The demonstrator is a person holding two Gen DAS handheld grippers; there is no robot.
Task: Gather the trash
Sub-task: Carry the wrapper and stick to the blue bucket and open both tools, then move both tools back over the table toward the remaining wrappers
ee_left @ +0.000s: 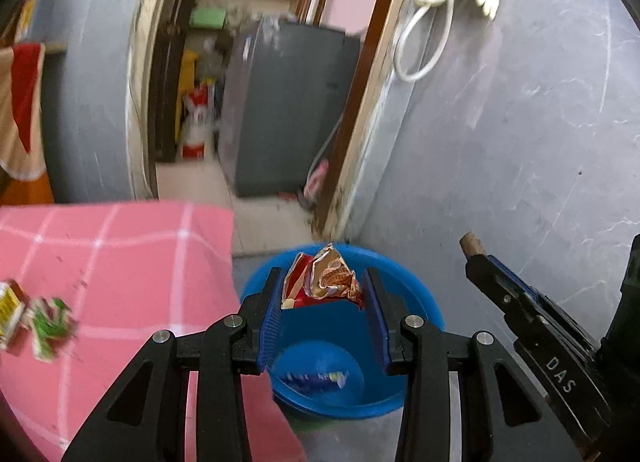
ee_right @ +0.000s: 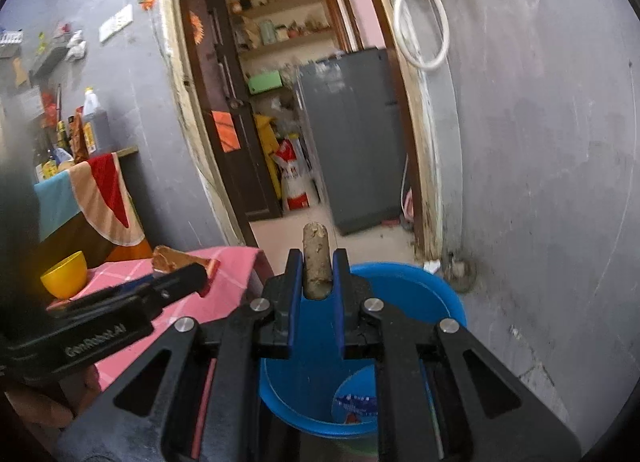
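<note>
My left gripper (ee_left: pixel 322 282) is shut on a crumpled red and gold wrapper (ee_left: pixel 324 276), held above the blue bucket (ee_left: pixel 416 302). My right gripper (ee_right: pixel 317 262) is shut on a tan, cork-like cylinder (ee_right: pixel 316 258) that sticks out past the fingertips, also over the blue bucket (ee_right: pixel 404 290). In the left wrist view the right gripper (ee_left: pixel 472 252) reaches in from the right with the cylinder (ee_left: pixel 471 243) at its tip. The left gripper (ee_right: pixel 200 274) shows at the left of the right wrist view with the wrapper (ee_right: pixel 176 258). A blue printed wrapper (ee_left: pixel 316 378) lies at the bucket's bottom.
A table with a pink checked cloth (ee_left: pixel 120 262) stands left of the bucket, with small green and yellow packets (ee_left: pixel 36 316) on it and a yellow bowl (ee_right: pixel 66 274) farther back. A grey wall (ee_left: pixel 520 142) rises on the right. An open doorway with a grey fridge (ee_left: pixel 288 110) lies ahead.
</note>
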